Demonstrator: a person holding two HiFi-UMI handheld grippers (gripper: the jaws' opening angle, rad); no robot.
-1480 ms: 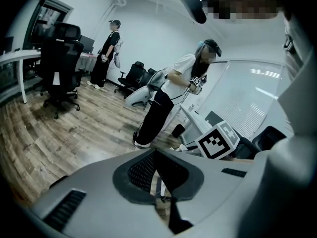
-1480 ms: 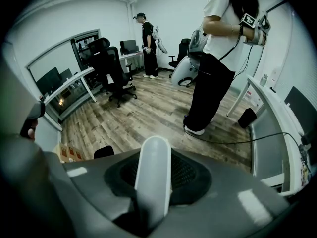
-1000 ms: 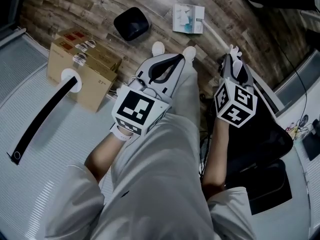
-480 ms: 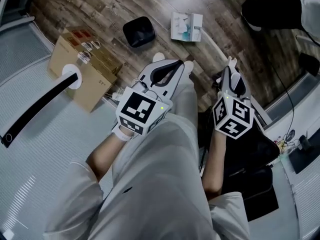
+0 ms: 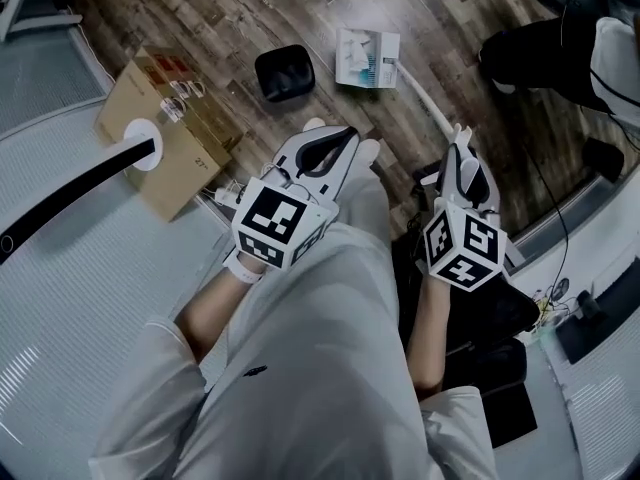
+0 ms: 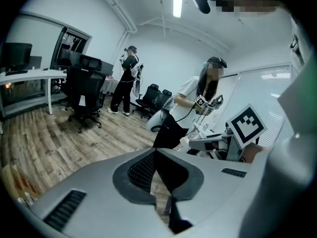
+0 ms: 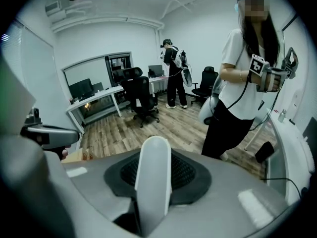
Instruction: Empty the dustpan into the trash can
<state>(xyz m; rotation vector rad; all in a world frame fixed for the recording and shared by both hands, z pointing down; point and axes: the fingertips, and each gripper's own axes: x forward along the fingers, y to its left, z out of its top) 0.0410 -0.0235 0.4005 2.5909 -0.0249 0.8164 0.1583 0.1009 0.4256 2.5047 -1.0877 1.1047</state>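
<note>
Beside trash can (image 5: pixel 285 73), dustpan (image 5: pixel 368 56) nearer (slightly)

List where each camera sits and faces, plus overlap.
Head view: on the person's head, facing steeply down at floor, trash can, dustpan; shows left gripper, right gripper, legs.
Left gripper view: on the left gripper, looking along its shut fingers across the room; right gripper at right.
Right gripper view: on the right gripper, looking along fingers gripping the handle.
Shared: both gripper views show the bystander in white.
</note>
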